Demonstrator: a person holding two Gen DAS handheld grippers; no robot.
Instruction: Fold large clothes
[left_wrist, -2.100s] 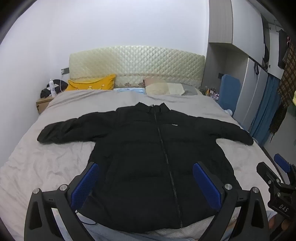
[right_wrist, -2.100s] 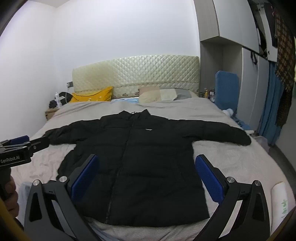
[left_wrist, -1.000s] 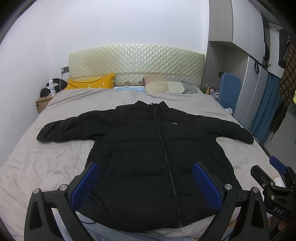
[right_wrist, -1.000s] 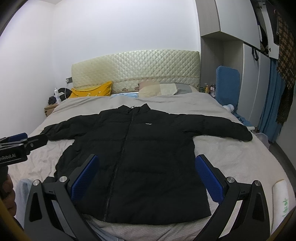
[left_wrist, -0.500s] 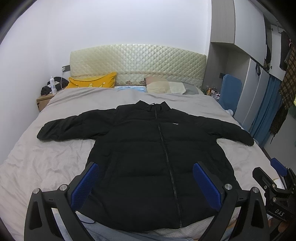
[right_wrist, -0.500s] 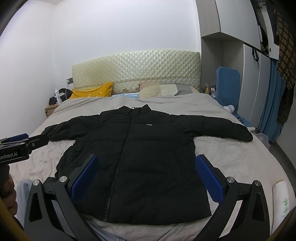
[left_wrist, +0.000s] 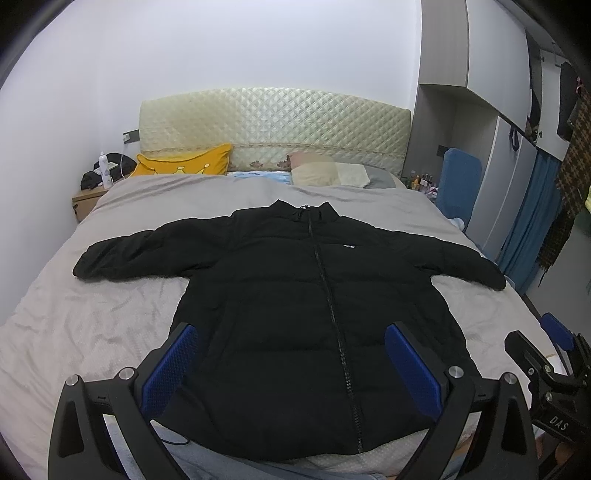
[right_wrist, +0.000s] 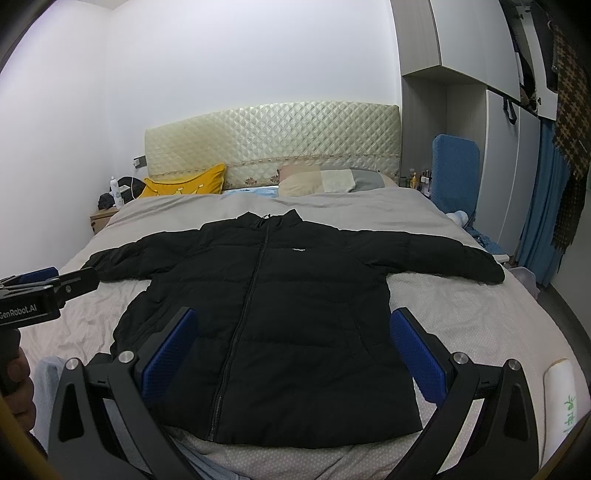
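Note:
A black puffer jacket (left_wrist: 295, 295) lies flat and zipped on the grey bed (left_wrist: 92, 314), collar toward the headboard, both sleeves spread out sideways. It also shows in the right wrist view (right_wrist: 288, 314). My left gripper (left_wrist: 291, 362) is open and empty, held above the jacket's hem. My right gripper (right_wrist: 291, 354) is open and empty, also above the hem. The left gripper shows at the left edge of the right wrist view (right_wrist: 48, 291); the right gripper shows at the lower right of the left wrist view (left_wrist: 546, 354).
A quilted headboard (left_wrist: 273, 129), a yellow pillow (left_wrist: 184, 164) and beige pillows (left_wrist: 328, 173) are at the far end. A nightstand (left_wrist: 86, 201) stands far left. A blue chair (left_wrist: 458, 184) and wardrobe (left_wrist: 517, 147) are right. A white roll (right_wrist: 565, 398) lies near right.
Both grippers have drifted slightly; the jacket sits a little differently in each view. Both stay open and the jacket has not moved on the bed.

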